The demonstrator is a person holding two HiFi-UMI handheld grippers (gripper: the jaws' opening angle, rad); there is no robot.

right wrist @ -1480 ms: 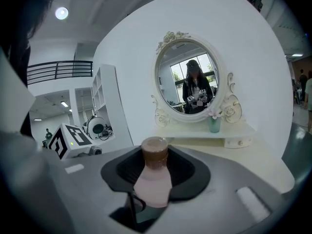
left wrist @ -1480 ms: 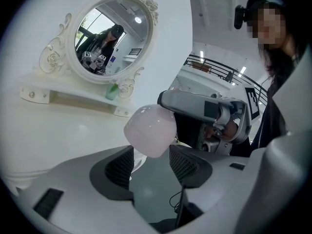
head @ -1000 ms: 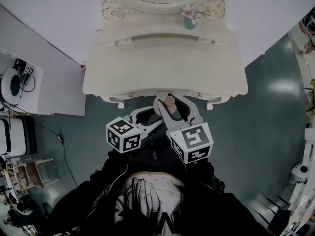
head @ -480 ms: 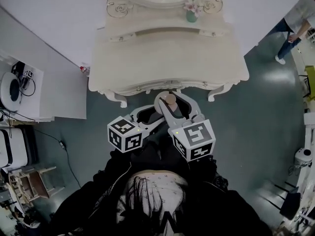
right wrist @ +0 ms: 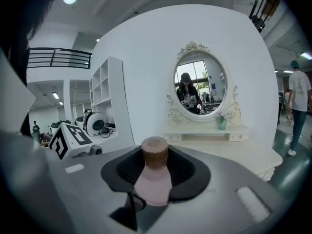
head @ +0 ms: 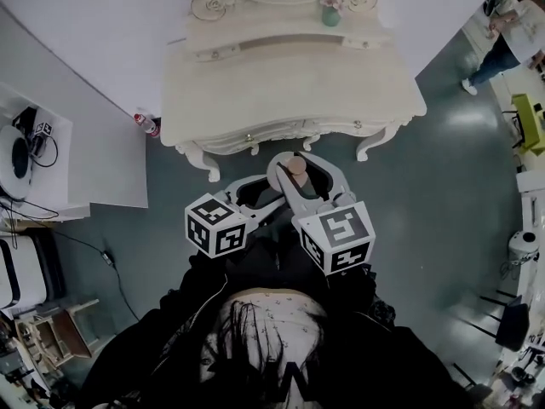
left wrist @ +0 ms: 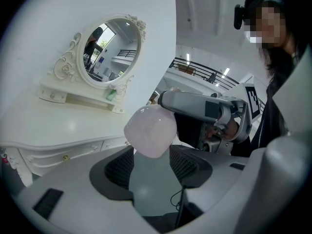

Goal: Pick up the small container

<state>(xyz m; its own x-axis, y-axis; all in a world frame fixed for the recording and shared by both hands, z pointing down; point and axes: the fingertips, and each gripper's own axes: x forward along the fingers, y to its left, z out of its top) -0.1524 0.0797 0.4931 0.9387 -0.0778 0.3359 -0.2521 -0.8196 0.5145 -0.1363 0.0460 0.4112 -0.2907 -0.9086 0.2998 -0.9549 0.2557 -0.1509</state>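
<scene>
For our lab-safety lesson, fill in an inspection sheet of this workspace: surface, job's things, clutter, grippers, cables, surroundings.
Surface: dressing table, top mostly bare.
Job's things: small container, pink with a brown cap, held off the table.
Clutter: one vase by the mirror.
Grippers: right hand-held gripper shut on the small container; left hand-held gripper open.
Cables: floor cable at left.
Surroundings: shelf unit; person standing far right.
</scene>
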